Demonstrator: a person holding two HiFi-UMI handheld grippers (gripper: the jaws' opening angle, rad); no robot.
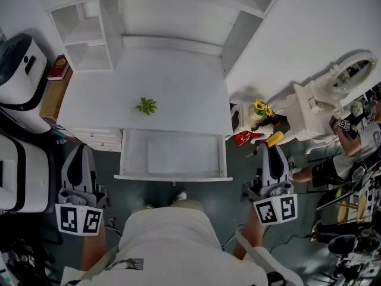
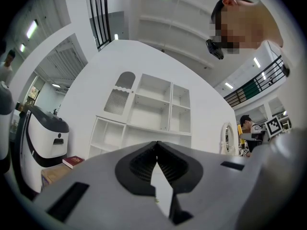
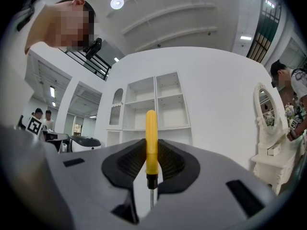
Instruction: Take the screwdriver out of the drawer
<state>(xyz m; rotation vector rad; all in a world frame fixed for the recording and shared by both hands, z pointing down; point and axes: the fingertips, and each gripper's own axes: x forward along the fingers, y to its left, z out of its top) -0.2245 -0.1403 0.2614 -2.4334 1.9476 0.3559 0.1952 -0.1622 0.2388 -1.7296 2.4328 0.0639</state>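
Screwdriver (image 1: 274,139) and drawer are apart: the tool sits in the right-hand gripper, outside and to the right of the open drawer, so the task looks close to done.

At the far left, the left gripper (image 1: 80,154) hangs low beside the person's body, clear of the furniture. In its own view its jaws (image 2: 156,150) are pressed together at the tips with nothing between them. It seems to be parked there simply to stay out of the way.

In the middle, the white desk (image 1: 178,82) carries only a small green plant (image 1: 146,105). Below its front edge, the drawer (image 1: 172,176) is pulled out toward the person. Its floor looks bare, though the head view is too coarse to rule out something small.

To the right, the right gripper (image 1: 272,154) is held just beyond the drawer's right corner. In the right gripper view the jaws (image 3: 151,147) pinch the lower part of the yellow handle. The handle stands out past the fingertips and the metal shaft runs back toward the camera. Clamping near the collar probably keeps the tool from swivelling. Farther right stands a white vanity (image 1: 315,109) with an oval mirror, not involved.
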